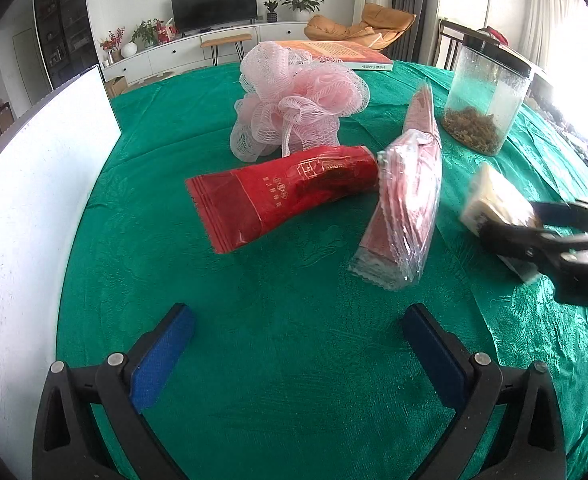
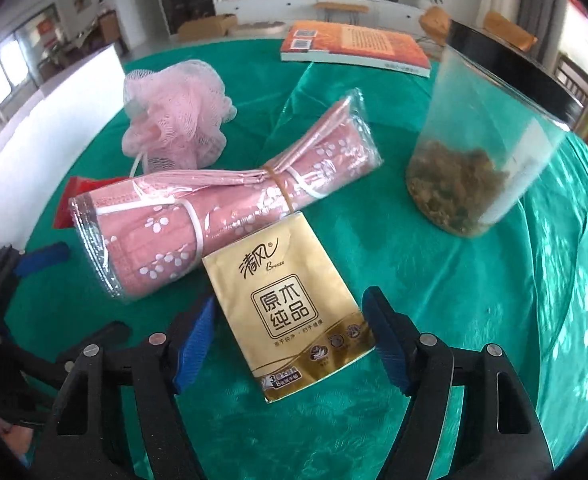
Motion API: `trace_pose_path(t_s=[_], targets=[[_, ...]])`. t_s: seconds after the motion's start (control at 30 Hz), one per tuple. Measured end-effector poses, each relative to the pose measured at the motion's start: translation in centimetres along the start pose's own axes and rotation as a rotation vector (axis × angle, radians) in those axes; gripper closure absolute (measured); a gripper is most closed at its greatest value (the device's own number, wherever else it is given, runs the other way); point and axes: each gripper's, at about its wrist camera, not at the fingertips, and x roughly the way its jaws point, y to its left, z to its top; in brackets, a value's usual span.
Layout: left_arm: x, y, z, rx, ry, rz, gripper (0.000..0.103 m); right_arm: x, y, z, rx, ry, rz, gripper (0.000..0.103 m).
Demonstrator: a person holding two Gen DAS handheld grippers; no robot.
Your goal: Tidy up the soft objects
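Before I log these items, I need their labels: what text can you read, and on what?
"清风" and "Breeze": tissue pack, top.
"原木纯品": tissue pack, framed centre.
"3" and "8": tissue pack, bottom; the small print there is too small to read.
Red packet: gold print, unreadable.
Book: cover text and codes too small.
Right gripper: partial white letters, unreadable.

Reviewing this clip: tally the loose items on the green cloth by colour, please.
Pink: 2, bath pouf, bundled mask packs
Red: 1, pouch
Gold: 1, tissue pack
Orange: 1, book
Clear: 1, jar
Total: 6
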Motion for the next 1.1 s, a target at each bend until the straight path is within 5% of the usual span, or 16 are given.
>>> trace_pose_path(t_s=[0.13,0.3,0.37,0.5,0.67,1.1], targets=[[0.0,0.0,0.0,0.000,0.000,0.000,0.000,-3.3,-2.2,-4.5,0.149,-0.050,-0.083,0.029],[0.0,0.0,0.0,0.000,0.000,0.000,0.000,-6.1,-7.9,-8.9,0.365,-0.113,-0.402,0.028],[0.0,0.0,0.0,0.000,0.000,0.000,0.000,-6.8,-9.3,-10.4,0.457,-0.128,-0.465,0.026],[0.0,0.0,0.0,0.000,0.000,0.001,0.000,-9.1,-9.0,-10.8,0.501,-0.225,-0.415,0.025],[0.0,0.0,0.0,0.000,0.000,0.001,0.000,-10.4,-6.1,-9.6,0.351,-0.332,-0.445,0.022],[0.0,0.0,0.0,0.000,0.000,0.001,0.000,-8.0,-0.1,-8.6,0.057,-0.327,-0.146,0.022]])
